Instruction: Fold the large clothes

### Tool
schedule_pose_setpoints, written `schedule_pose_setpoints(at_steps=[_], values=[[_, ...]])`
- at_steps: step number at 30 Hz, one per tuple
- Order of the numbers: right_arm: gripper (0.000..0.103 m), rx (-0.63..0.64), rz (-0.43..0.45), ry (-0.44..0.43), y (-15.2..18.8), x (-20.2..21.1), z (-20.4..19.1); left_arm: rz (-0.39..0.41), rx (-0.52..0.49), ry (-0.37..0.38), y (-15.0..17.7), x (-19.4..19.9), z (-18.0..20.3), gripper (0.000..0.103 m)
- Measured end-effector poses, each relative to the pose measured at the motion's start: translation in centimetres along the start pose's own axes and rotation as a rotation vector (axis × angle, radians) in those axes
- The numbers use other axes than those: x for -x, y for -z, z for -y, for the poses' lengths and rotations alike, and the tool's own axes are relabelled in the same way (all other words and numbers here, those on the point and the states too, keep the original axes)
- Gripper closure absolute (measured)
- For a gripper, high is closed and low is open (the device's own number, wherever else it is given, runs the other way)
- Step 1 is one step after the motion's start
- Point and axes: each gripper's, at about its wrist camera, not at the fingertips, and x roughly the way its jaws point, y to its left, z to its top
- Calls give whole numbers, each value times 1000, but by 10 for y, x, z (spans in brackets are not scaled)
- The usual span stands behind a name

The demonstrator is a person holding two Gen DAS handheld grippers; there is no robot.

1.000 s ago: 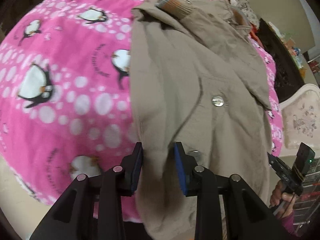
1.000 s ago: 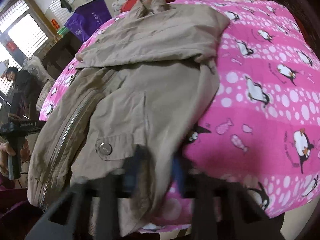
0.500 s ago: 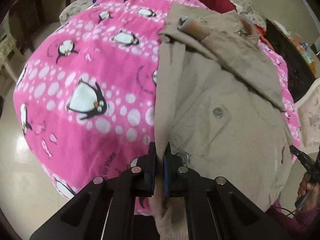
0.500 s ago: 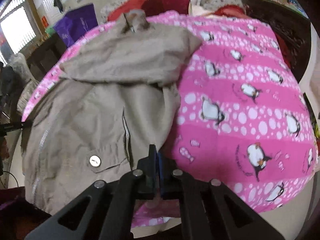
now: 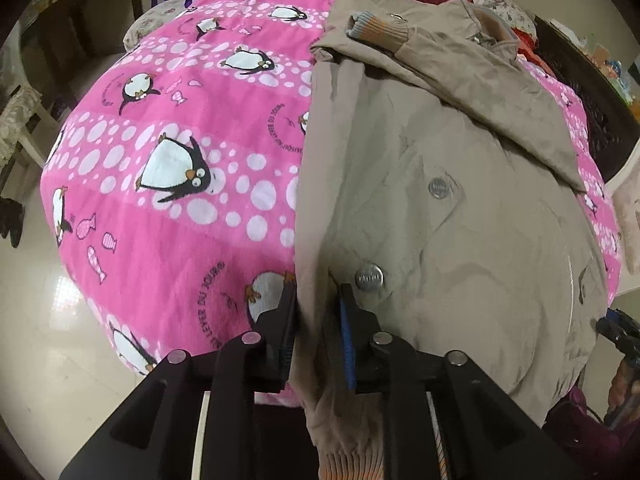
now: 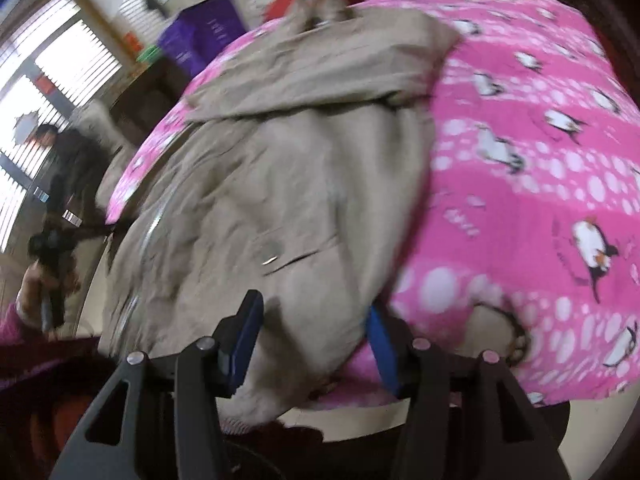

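Jacket [image 5: 420, 184] lies on pink blanket [image 5: 192, 128], sleeves already folded across at 12. Bottom fold still to do. L gripper [image 5: 316, 320] jaws opening, hem edge between. R gripper [image 6: 312, 332] jaws opening wide, hem loose between.

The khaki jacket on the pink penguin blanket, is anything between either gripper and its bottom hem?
Nothing visible. The jacket hem already lies between the jaws of both the left gripper and the right gripper, which are opening. Only the blanket lies beneath.
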Motion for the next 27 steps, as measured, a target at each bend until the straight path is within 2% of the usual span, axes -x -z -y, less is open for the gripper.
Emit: schedule_pose_setpoints(at_steps=[5,6,7,9,12,14,15,16,17,19,21,24,26,27], values=[[48,47,-44,-71,8,-7,-15,7,-1,1,7,3,0,96],[46,43,-46,-97,11,-8,-15,6,-1,1,7,3,0,96],[39,35,-48,-124,13,-9,-15,4,-1,1,8,3,0,96],[32,2,-28,-182,17,-9,-12,2,0,1,9,3,-1,96],[32,-20,-7,-204,23,-10,-11,2,2,2,10,3,0,95],[38,-13,-9,-188,25,-8,-13,1,4,8,11,4,0,95],[64,1,-7,-158,23,-8,-16,2,2,8,12,4,0,95],[96,19,3,-110,23,-5,-18,2,1,7,12,4,0,95],[98,20,28,-70,21,1,-18,-1,1,8,12,4,0,95],[99,-8,83,-87,17,18,-14,-7,2,17,13,6,0,95],[99,-1,108,-60,15,31,-12,-11,2,28,15,9,-1,95],[98,18,44,-14,19,25,-6,-18,2,36,21,11,-2,95],[88,4,-25,-16,27,13,-1,-20,13,47,26,13,-5,91],[80,-12,-50,-27,31,10,4,-22,24,60,28,14,-7,89]])
